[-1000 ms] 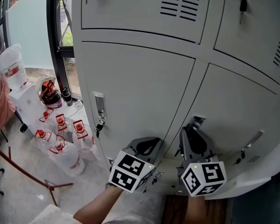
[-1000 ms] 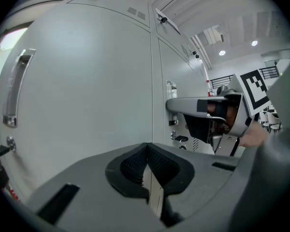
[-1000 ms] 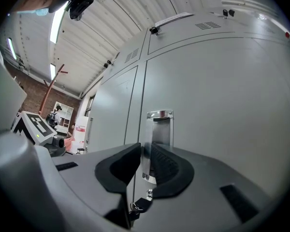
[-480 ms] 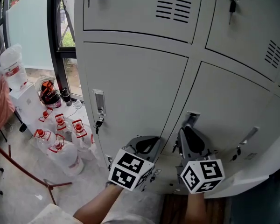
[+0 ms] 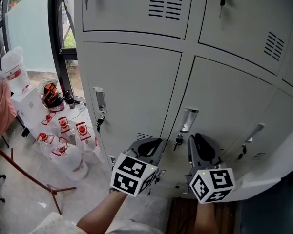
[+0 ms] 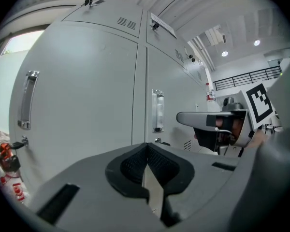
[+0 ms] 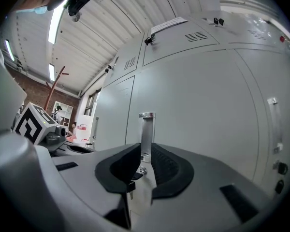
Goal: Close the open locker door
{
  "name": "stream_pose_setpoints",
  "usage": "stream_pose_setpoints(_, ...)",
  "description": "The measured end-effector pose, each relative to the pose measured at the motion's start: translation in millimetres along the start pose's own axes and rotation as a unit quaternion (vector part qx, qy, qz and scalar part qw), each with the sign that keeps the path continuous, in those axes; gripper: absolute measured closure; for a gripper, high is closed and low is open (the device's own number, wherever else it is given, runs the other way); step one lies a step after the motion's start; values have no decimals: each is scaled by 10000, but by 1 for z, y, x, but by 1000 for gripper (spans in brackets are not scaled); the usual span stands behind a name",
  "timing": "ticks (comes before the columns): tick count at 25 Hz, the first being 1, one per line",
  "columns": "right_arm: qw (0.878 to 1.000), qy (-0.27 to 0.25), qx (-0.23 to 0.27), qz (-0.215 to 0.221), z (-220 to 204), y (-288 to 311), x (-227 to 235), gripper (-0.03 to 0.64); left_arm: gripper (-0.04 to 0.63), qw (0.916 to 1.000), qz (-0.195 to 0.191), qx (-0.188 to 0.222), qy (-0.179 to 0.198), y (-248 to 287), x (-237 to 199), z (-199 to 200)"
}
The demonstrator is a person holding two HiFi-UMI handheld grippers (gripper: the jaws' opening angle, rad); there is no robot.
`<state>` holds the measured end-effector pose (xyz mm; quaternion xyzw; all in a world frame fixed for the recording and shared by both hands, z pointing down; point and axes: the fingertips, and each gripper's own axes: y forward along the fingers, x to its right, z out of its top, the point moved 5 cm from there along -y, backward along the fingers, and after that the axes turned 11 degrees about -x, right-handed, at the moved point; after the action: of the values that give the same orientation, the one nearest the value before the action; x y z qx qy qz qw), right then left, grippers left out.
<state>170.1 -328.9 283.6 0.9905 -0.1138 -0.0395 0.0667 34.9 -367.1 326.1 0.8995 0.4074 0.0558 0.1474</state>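
Our two grippers hang low before a bank of grey lockers, at the door (image 5: pixel 219 106) in its middle column. From above, this door looks level with its neighbours, and we cannot tell whether its latch has caught. The right gripper (image 7: pixel 145 148) faces the door's chrome handle (image 5: pixel 188 120), near it but not touching. Its fingers (image 7: pixel 168 170) stand partly spread, with the handle showing through the gap and nothing pinched. The left gripper (image 6: pixel 145 148) hovers beside it, fingers (image 6: pixel 128 166) pressed together at the tips, empty.

We judge the door to be thin painted sheet metal: light, stiff, and likely to rattle or spring back if slammed. Its painted face looks smooth enough for a finger to slide. A flat push close to the handle edge, far from the likely hinges on the right, seems best to us. The narrow handle would also suit a pinch. A small key (image 5: pixel 177 141) hangs just below the handle and is worth avoiding.

Around the bank we see a bare concrete floor (image 5: pixel 19 204) and clear water bottles (image 5: pixel 68 160) with red caps by its left edge. A dark-framed window (image 5: pixel 66 38) lies beyond. A pale panel (image 5: pixel 263 182) juts out at the bank's lower right; whether that is a door ajar, we cannot tell.
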Motion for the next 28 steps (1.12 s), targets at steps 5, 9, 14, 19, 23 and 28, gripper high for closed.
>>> stream_pose_setpoints(5, 10000, 41, -77, -31, -8, -25, 8, 555, 588, 10000, 65, -27, -45, -5, 18, 0)
stream_pose_setpoints(9, 9999, 66, -109, -30, -14, -44, 14, 568, 588, 9998, 168, -26, -87, -11, 32, -1)
stream_pose_setpoints(14, 9998, 86, -170, 12, -23, -66, 18, 581, 588, 9996, 276, -41, -111, -21, 51, -4)
stream_pose_setpoints(19, 9998, 50, -179, 87, -29, -88, 18, 600, 588, 9990, 413, -48, -149, -32, 68, -8)
stream_pose_setpoints(23, 9998, 42, -173, 134, -34, -105, 19, 611, 588, 9985, 520, -43, -179, -40, 78, -10)
stream_pose_setpoints(28, 9997, 55, -141, 173, -36, -124, 22, 612, 588, 9982, 578, -27, -147, -47, 93, -10)
